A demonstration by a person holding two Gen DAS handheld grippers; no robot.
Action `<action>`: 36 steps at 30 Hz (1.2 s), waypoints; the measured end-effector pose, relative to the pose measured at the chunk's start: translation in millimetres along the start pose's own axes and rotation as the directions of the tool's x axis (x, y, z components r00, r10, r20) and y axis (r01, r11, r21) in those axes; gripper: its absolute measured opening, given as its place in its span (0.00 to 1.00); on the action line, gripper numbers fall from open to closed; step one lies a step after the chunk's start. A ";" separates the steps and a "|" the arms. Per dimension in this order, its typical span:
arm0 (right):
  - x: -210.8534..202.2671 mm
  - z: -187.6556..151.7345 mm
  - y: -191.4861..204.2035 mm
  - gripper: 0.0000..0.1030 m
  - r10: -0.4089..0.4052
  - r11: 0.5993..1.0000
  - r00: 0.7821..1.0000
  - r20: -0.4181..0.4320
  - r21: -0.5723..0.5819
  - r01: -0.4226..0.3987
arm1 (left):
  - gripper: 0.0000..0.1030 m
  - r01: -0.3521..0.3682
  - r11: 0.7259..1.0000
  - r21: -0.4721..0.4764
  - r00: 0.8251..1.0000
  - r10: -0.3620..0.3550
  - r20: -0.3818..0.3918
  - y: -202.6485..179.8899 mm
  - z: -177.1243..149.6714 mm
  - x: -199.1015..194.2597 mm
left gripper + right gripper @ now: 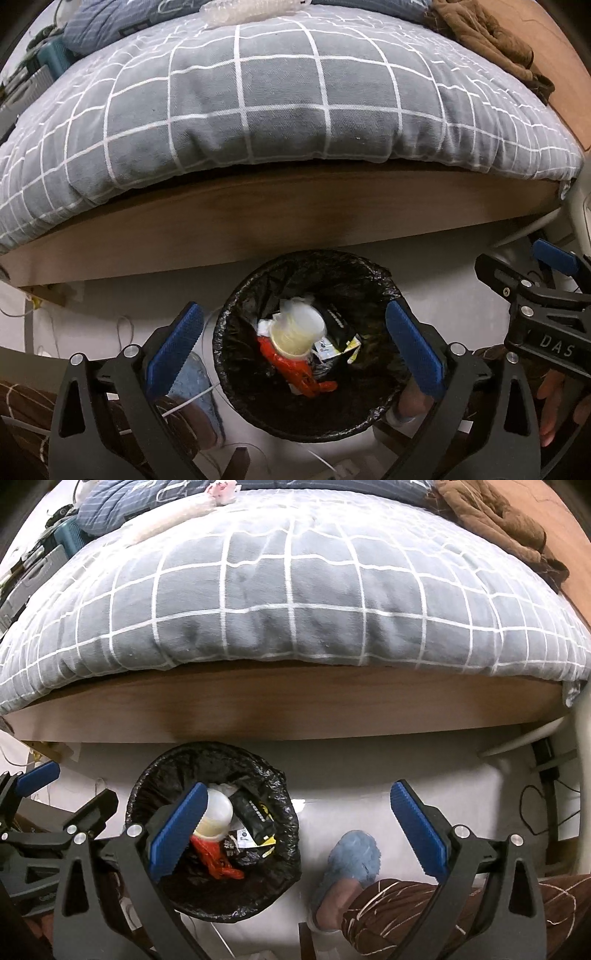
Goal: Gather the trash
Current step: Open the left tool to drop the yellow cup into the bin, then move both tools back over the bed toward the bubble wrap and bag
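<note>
Wooden bed frame [280, 221] fills the rm; grey white-checked duvet [280, 96] on top, brown blanket [487, 37] at its far right corner, striped blue pillow [107, 22] far left, pale floor [369, 771] below w/ cables

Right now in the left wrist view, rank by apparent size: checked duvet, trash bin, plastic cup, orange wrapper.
1. checked duvet
2. trash bin
3. plastic cup and orange wrapper: look alike, unranked.

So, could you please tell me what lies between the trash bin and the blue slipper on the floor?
In the right wrist view, only bare white floor separates the trash bin from the blue slipper.
</note>
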State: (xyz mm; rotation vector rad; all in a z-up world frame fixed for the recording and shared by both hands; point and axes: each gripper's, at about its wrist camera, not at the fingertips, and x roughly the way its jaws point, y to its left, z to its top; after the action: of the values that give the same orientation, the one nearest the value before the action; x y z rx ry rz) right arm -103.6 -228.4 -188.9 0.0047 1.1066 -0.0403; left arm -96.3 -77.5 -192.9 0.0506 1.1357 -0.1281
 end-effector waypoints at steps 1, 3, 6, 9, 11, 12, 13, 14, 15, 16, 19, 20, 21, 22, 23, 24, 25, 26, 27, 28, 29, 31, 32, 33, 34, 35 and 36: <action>-1.0 0.7 1.2 0.93 0.000 1.000 1.000 0.003 -0.004 0.000 | 0.94 -0.001 1.000 -0.002 1.000 0.001 0.002 -1.5 0.4 0.4; -5.0 3.0 4.3 0.93 -0.002 1.000 1.000 0.018 -0.015 0.002 | 0.94 0.004 1.000 -0.006 1.000 -0.004 0.008 0.0 2.4 -3.4; -12.1 6.5 7.4 0.92 0.002 1.000 0.999 0.043 -0.023 -0.001 | 0.94 0.004 1.000 -0.013 1.000 -0.004 0.029 4.4 7.2 -13.9; -18.0 8.8 10.5 0.92 0.007 1.000 0.999 0.054 -0.028 -0.005 | 0.94 -0.001 1.000 -0.016 0.998 0.002 0.058 7.2 12.1 -25.8; -26.4 12.2 12.6 0.92 0.008 0.999 0.997 0.073 -0.035 -0.006 | 0.94 0.002 1.000 -0.021 0.997 0.000 0.078 8.5 17.6 -35.1; -32.1 14.7 13.4 0.93 0.011 0.999 0.996 0.088 -0.036 -0.008 | 0.94 0.006 1.000 -0.021 0.996 -0.004 0.093 8.6 20.3 -41.4; -37.7 17.5 14.4 0.93 0.013 0.999 0.994 0.104 -0.038 -0.009 | 0.94 0.005 1.000 -0.018 0.995 -0.003 0.103 8.6 22.7 -45.3; -44.5 21.0 16.0 0.93 0.015 0.999 0.992 0.123 -0.041 -0.010 | 0.94 -0.002 1.000 -0.012 0.993 0.004 0.118 7.7 25.8 -50.9; -48.3 23.3 16.2 0.93 0.016 0.999 0.991 0.135 -0.044 -0.010 | 0.94 -0.009 1.000 -0.005 0.991 0.009 0.131 7.0 28.2 -55.7; -53.2 26.1 17.3 0.93 0.017 0.999 0.989 0.149 -0.048 -0.010 | 0.94 -0.013 1.000 0.003 0.989 0.012 0.149 7.2 31.7 -62.6; -66.1 34.4 19.5 0.93 0.019 0.998 0.982 0.188 -0.058 -0.008 | 0.94 -0.017 1.000 0.011 0.983 0.015 0.182 8.2 39.7 -76.4; -70.7 37.6 20.9 0.93 0.019 0.998 0.980 0.200 -0.062 -0.007 | 0.94 -0.021 1.000 0.008 0.981 0.019 0.193 10.9 43.2 -81.1; -74.3 40.4 21.4 0.93 0.021 0.998 0.978 0.209 -0.066 -0.007 | 0.94 -0.025 1.000 0.005 0.979 0.024 0.201 12.4 46.3 -84.5; -78.2 43.9 21.6 0.92 0.021 0.997 0.976 0.218 -0.071 -0.006 | 0.94 -0.034 0.999 -0.001 0.977 0.033 0.209 14.7 50.1 -88.2; -83.0 47.6 20.1 0.92 0.021 0.997 0.973 0.229 -0.073 -0.005 | 0.94 -0.043 0.999 -0.010 0.975 0.044 0.216 17.6 53.9 -91.8; -86.5 50.2 19.0 0.92 0.023 0.997 0.971 0.238 -0.071 -0.006 | 0.94 -0.045 0.999 -0.017 0.974 0.048 0.222 20.4 57.9 -95.5; -90.6 52.9 17.9 0.92 0.024 0.998 0.969 0.247 -0.067 -0.007 | 0.94 -0.042 0.999 -0.020 0.973 0.045 0.226 23.2 60.2 -97.8; -94.8 56.4 15.6 0.92 0.024 0.998 0.967 0.254 -0.062 -0.009 | 0.94 -0.038 0.999 -0.024 0.972 0.042 0.232 26.0 64.2 -101.6; -98.6 59.9 13.7 0.92 0.027 0.998 0.965 0.260 -0.060 -0.012 | 0.94 -0.036 0.999 -0.029 0.971 0.042 0.237 28.0 67.3 -104.2; -102.8 64.3 12.3 0.92 0.027 0.998 0.963 0.268 -0.058 -0.012 | 0.94 -0.036 0.999 -0.031 0.968 0.042 0.246 29.7 71.9 -108.6; -105.8 67.5 11.8 0.92 0.027 0.998 0.961 0.275 -0.057 -0.011 | 0.94 -0.038 0.999 -0.030 0.966 0.044 0.256 31.4 75.9 -112.1; -112.0 74.7 11.4 0.92 0.029 0.998 0.958 0.286 -0.056 -0.014 | 0.94 -0.043 0.999 -0.029 0.961 0.050 0.271 33.4 85.2 -119.5; -114.9 79.1 11.4 0.92 0.030 0.998 0.956 0.291 -0.057 -0.014 | 0.94 -0.042 0.999 -0.028 0.960 0.048 0.276 34.5 89.5 -122.2; -117.2 82.5 11.6 0.92 0.031 0.998 0.955 0.296 -0.059 -0.014 | 0.94 -0.044 0.999 -0.030 0.957 0.050 0.285 35.7 96.0 -125.9; -119.5 85.3 11.6 0.92 0.030 0.998 0.953 0.301 -0.062 -0.012 | 0.94 -0.046 0.999 -0.029 0.956 0.053 0.290 35.7 100.8 -128.5; -121.1 90.1 12.0 0.92 0.030 0.998 0.952 0.305 -0.064 -0.011 | 0.94 -0.049 0.998 -0.027 0.954 0.055 0.294 36.0 106.5 -130.5; -121.7 93.6 12.4 0.92 0.030 0.998 0.951 0.307 -0.064 -0.011 | 0.94 -0.053 0.998 -0.024 0.953 0.057 0.298 36.3 112.6 -132.2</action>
State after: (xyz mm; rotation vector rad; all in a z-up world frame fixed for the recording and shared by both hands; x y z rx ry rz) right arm -73.9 -214.6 -38.4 -0.0444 0.7949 0.0116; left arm -45.1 -43.3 -26.5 0.0470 0.8313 -0.0740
